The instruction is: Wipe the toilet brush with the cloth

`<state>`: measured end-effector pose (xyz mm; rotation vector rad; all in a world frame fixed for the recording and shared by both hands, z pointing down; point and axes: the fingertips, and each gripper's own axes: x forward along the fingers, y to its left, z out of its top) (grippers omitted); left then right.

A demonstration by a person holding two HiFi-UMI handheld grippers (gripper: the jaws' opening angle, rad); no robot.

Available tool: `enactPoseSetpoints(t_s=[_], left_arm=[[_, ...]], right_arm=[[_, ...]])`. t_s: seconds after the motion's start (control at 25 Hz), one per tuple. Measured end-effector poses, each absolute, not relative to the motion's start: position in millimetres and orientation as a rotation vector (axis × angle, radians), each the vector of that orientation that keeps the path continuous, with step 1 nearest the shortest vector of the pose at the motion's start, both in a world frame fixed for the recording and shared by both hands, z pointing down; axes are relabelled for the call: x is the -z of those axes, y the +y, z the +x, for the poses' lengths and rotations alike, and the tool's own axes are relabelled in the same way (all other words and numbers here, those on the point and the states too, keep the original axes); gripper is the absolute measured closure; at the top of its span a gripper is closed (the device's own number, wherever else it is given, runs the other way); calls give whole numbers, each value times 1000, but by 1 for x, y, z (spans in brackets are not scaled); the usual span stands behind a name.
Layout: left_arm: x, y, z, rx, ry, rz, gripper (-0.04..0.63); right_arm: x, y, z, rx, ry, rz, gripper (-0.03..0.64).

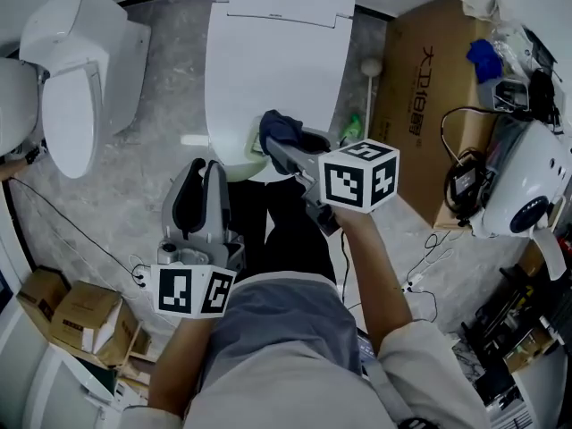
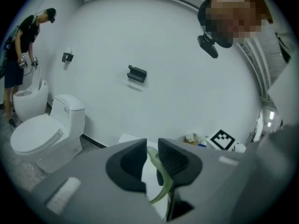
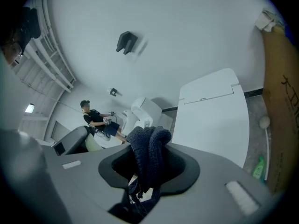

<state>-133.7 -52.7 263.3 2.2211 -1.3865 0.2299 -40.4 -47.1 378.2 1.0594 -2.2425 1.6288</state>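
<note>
The left gripper (image 2: pixel 152 146) has its jaws drawn narrow on a thin pale green strip (image 2: pixel 164 181) that curves down between the pads. It is probably part of the toilet brush, though too little of it shows to be sure. The right gripper (image 3: pixel 148 146) is clamped on a dark blue knitted cloth (image 3: pixel 152 164), which bunches above the jaws and hangs below them. In the head view the right forearm reaches forward and holds the cloth just at the front rim of the white toilet (image 1: pixel 268 61), whose lid is down. The left hand sits lower and closer to the body, its gripper pointing the same way, near the right one but apart from it. The floor (image 1: pixel 170 105) is mottled grey. A second toilet (image 1: pixel 76 79) stands to the left and a large cardboard box (image 1: pixel 420 105) to the right. A white-knobbed stick (image 1: pixel 369 67) stands between the box and the toilet. Small cartons (image 1: pixel 71 315) lie at lower left. Another person (image 2: pixel 21 45) stands by the plain white wall (image 2: pixel 163 55).
</note>
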Motion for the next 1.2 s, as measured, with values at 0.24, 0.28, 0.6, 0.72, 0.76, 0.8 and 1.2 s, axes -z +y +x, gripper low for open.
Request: enactPoseSetpoints(t_s=[0.24, 0.28, 0.6, 0.72, 0.76, 0.8, 1.2], left_arm=[[-265, -53, -139, -191, -1377, 2216, 595], [-266, -53, -141, -186, -1378, 2212, 595], [-266, -47, -150, -166, -1377, 2208, 595], [-267, -47, -152, -156, -1374, 2207, 595], [-267, -47, -152, -153, -1373, 2207, 595], [-267, -48, -152, -150, -1372, 2206, 595], [-269, -46, -158, -123, -1368, 2206, 595]], right_arm=[[-402, -49, -62, -1616, -2227, 857, 505], [-405, -50, -66, -1606, -2225, 833, 504], [-450, -60, -92, -1508, -2148, 669, 503], [-465, -62, -101, -1469, -2113, 591, 503], [-471, -64, -103, -1441, -2102, 569, 503], [-477, -64, -106, -1410, -2093, 544, 503], [-532, -61, -126, -1216, -1945, 351, 500]])
